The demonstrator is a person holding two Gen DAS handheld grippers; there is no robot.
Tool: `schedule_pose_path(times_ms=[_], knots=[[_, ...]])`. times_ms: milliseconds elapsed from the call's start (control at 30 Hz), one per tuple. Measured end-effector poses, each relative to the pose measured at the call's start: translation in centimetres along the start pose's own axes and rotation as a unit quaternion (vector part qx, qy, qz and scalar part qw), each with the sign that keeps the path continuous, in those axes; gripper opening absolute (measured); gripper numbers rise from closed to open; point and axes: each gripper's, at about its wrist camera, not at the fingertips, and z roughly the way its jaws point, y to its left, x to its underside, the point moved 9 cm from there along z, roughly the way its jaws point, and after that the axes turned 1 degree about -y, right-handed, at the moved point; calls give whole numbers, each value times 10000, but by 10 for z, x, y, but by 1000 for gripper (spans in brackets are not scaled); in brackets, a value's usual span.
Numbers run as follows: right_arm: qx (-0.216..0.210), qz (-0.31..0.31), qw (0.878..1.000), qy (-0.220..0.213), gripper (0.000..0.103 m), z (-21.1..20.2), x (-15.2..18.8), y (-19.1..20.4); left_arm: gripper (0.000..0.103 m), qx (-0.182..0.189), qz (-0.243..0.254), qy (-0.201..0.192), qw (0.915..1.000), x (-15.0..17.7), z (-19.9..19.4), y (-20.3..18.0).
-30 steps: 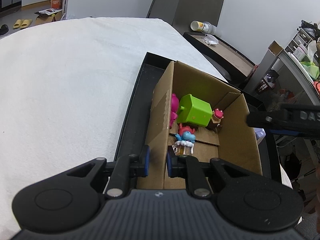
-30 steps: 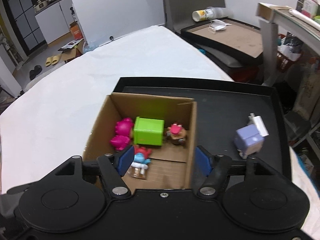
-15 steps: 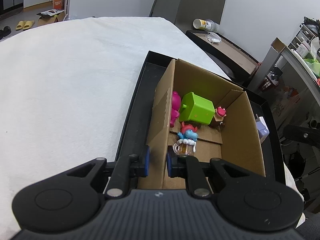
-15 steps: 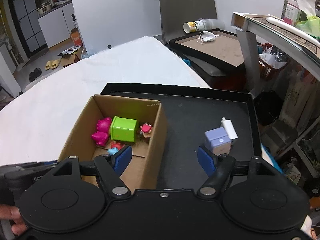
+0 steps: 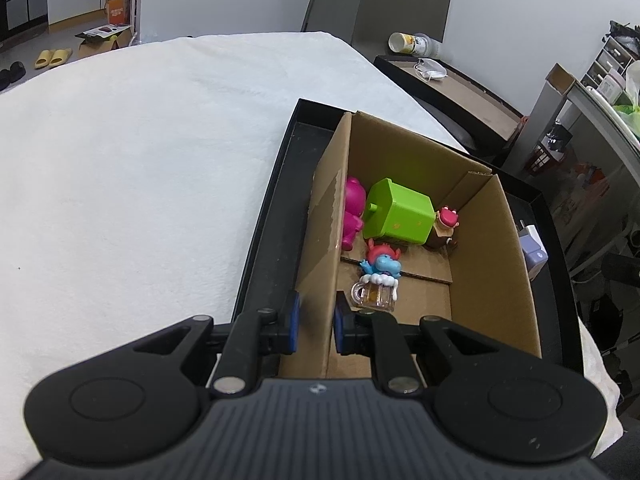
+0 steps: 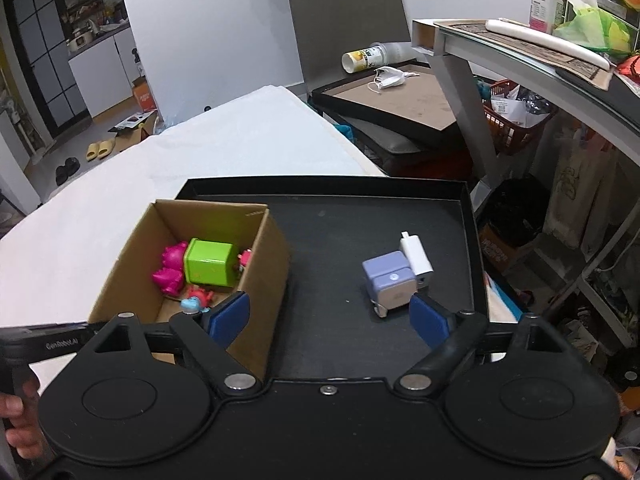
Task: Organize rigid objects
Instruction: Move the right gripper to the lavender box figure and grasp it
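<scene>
The cardboard box [image 5: 480, 240] is set in the left part of a black tray [image 6: 328, 240] on a white-covered table [image 5: 140, 160]. The box's left wall is pinched between the pads of the left gripper [image 5: 315, 322], near the front corner; the jaws are closed on the cardboard, so the box is being steadied. Four toys are seen inside: a magenta figure [image 5: 354, 212] against the left wall, a green cube [image 5: 400, 212] beside it, a small pink-and-brown figure [image 5: 445, 226] at the cube's right, and a blue hippo on a beer mug [image 5: 378, 280] nearer the front.

The right gripper [image 6: 330, 314] is held wide open above the tray floor, nothing between its pads. A lavender cube-shaped toy [image 6: 390, 282] is left on the tray, well apart from the box, with a white plug-like piece [image 6: 416, 254] touching its far-right side. The right pad is just beside the lavender toy; the left pad overlaps the box's right wall in view.

Step in hand, judged: approach to the last loose item for boxing. The next move calls for the right gripper to be shifted rightward and forward so the lavender toy is centred between the pads, then lowered and closed on its flat sides. Whether the white piece is attached cannot be told; it may need a separate pick. The box should be kept gripped during the drop.
</scene>
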Motion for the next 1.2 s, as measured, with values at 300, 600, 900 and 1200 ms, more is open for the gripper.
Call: schedule_pose_path(times_ms=[300, 600, 900, 1200], knots=[[85, 12, 9999, 122, 86, 18, 11, -18, 16, -195, 203, -37, 9996, 3, 3, -5], [-72, 328, 9993, 164, 80, 41, 16, -34, 16, -291, 240, -11, 9993, 4, 5, -6], [-32, 361, 9988, 341, 75, 73, 17, -47, 16, -408, 265, 21, 9988, 3, 8, -8], [1, 215, 9990, 390, 75, 102, 14, -47, 16, -466, 266, 46, 9985, 3, 10, -9]])
